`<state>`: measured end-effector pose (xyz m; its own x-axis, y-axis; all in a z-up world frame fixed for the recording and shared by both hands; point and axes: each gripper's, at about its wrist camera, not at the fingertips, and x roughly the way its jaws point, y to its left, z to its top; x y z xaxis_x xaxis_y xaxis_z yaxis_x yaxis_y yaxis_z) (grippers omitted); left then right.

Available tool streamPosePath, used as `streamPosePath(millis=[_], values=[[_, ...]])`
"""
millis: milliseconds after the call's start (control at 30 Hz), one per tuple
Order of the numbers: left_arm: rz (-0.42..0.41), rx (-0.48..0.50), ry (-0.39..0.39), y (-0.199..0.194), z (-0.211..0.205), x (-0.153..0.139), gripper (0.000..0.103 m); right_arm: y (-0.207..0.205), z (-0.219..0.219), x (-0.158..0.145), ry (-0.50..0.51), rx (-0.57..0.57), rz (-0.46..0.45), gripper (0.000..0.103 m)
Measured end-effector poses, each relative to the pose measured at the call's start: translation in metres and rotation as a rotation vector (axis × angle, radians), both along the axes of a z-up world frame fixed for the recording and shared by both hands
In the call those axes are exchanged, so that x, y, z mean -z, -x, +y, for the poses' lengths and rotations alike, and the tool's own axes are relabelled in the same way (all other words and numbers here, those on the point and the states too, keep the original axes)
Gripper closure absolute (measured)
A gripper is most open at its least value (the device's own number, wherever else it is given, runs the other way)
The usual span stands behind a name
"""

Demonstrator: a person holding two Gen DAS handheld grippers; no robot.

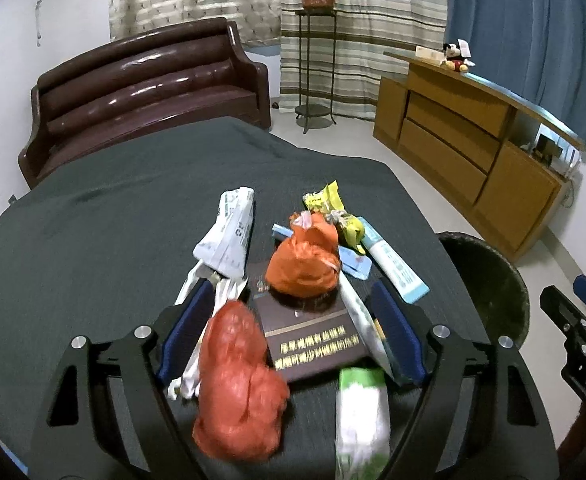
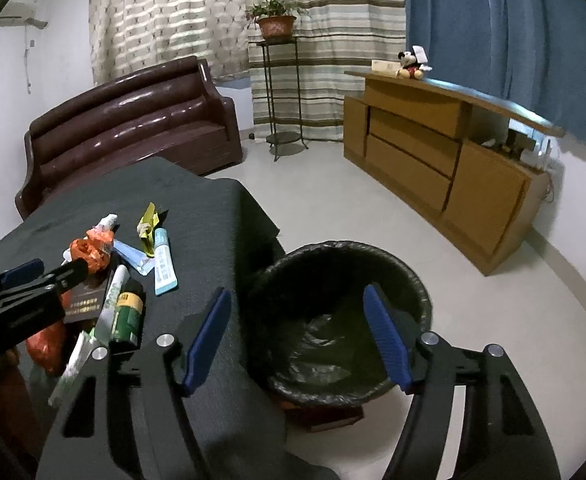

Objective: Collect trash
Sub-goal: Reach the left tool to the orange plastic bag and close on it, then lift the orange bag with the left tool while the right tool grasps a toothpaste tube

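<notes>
I have the left hand-held gripper (image 1: pixel 289 320) apart over the trash pile on the bench (image 1: pixel 93 220) beside the bin (image 2: pixel 341 320), right hand-held gripper (image 2: pixel 297 332) apart and empty above that bin, and the red bag (image 1: pixel 237 380), I judge, is soft, light, best pinched at its crumpled middle.

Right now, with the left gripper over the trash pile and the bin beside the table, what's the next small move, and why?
Probably ease the left gripper down and close on the dark brown box. Its jaws are open around the pile, pressing nothing, with the box and the red crumpled bag between them. The right gripper is open and empty above the lined bin, so nothing is ready to drop.
</notes>
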<state>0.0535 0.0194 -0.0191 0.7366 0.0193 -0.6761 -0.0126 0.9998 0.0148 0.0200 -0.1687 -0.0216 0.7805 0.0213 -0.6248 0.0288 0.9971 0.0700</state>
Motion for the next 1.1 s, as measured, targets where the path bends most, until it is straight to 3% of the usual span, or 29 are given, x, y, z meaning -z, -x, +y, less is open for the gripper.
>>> streamPosePath(millis=[267,467,1100], values=[[0.055,0.017,-0.013,-0.022,-0.005,0.007,0.038,-0.023,0.005,0.003,-0.048,-0.029,0.022,0.036],[0.108,0.029,0.002,-0.03,-0.005,0.014,0.057,-0.032,0.004,0.003,-0.069,-0.049,0.039,0.036],[0.066,0.011,0.032,-0.008,0.025,-0.011,0.058,-0.051,0.023,-0.001,-0.061,-0.122,0.057,0.036]])
